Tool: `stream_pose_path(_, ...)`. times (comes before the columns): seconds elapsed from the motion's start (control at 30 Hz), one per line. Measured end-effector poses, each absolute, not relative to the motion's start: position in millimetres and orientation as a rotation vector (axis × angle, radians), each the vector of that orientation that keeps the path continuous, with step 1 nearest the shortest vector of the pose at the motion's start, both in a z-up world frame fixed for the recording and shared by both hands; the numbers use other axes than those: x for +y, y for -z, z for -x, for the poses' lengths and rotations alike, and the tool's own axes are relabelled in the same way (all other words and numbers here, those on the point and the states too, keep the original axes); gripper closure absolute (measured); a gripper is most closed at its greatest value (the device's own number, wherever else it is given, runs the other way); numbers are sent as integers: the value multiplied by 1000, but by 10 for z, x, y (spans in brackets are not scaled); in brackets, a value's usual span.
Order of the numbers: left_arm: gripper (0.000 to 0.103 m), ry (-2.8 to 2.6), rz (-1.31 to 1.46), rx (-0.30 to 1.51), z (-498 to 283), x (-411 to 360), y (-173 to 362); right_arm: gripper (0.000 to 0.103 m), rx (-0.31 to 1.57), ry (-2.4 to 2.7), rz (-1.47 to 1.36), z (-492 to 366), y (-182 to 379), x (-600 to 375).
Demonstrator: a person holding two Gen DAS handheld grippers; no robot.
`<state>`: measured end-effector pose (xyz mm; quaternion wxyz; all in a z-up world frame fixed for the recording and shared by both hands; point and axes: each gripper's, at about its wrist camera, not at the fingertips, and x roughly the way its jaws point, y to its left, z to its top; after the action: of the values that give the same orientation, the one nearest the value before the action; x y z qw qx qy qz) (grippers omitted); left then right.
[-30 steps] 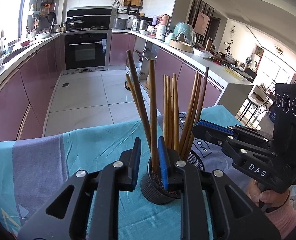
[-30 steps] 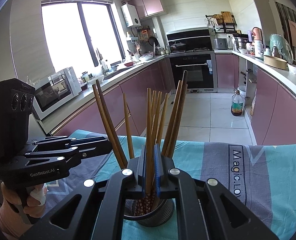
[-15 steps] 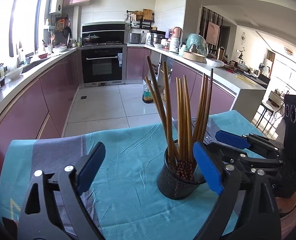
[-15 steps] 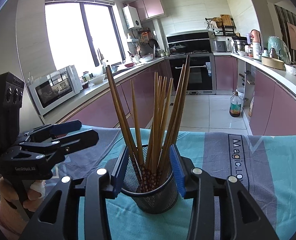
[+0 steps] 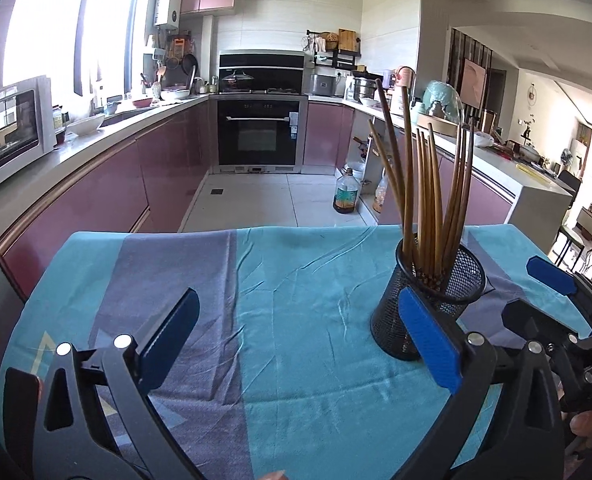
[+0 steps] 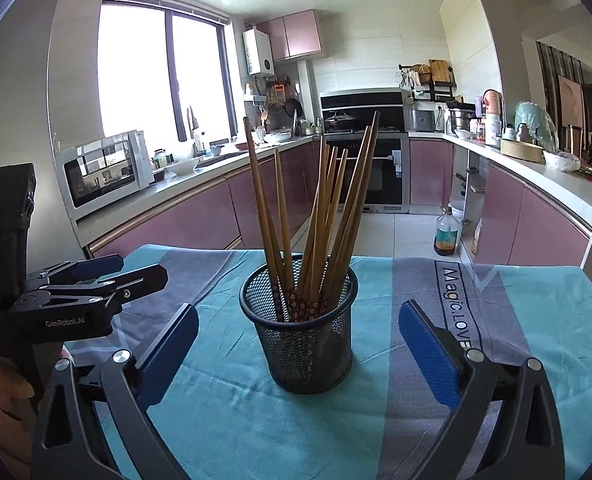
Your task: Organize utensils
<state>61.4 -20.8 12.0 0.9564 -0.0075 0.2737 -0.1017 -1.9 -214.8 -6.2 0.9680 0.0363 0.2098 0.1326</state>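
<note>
A black mesh cup [image 6: 297,340] stands upright on the blue and grey cloth, holding several brown wooden chopsticks [image 6: 319,216] that fan out above its rim. In the left wrist view the cup [image 5: 427,300] sits to the right, partly behind my right finger. My left gripper [image 5: 296,340] is wide open and empty, back from the cup and to its left. My right gripper [image 6: 296,356] is wide open and empty, its fingers on either side of the cup and short of it. The left gripper [image 6: 108,280] shows at the left of the right wrist view.
The table is covered by a blue and grey cloth [image 5: 296,280] with a far edge [image 5: 256,232] facing the kitchen floor. Purple cabinets, a microwave [image 6: 104,172] and an oven [image 6: 375,168] stand beyond. An oil bottle [image 6: 445,234] stands on the floor.
Both grippers let go of the chopsticks, opened wide and drew back from the cup. The left one swung away to the left. The chopsticks now stand free in the cup.
</note>
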Motion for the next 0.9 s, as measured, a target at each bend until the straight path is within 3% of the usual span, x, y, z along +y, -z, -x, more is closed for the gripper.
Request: stream_pose_path(0.9,5,126,35,408,107,-82,-223,6,329,-265,-64,493,72,-1893)
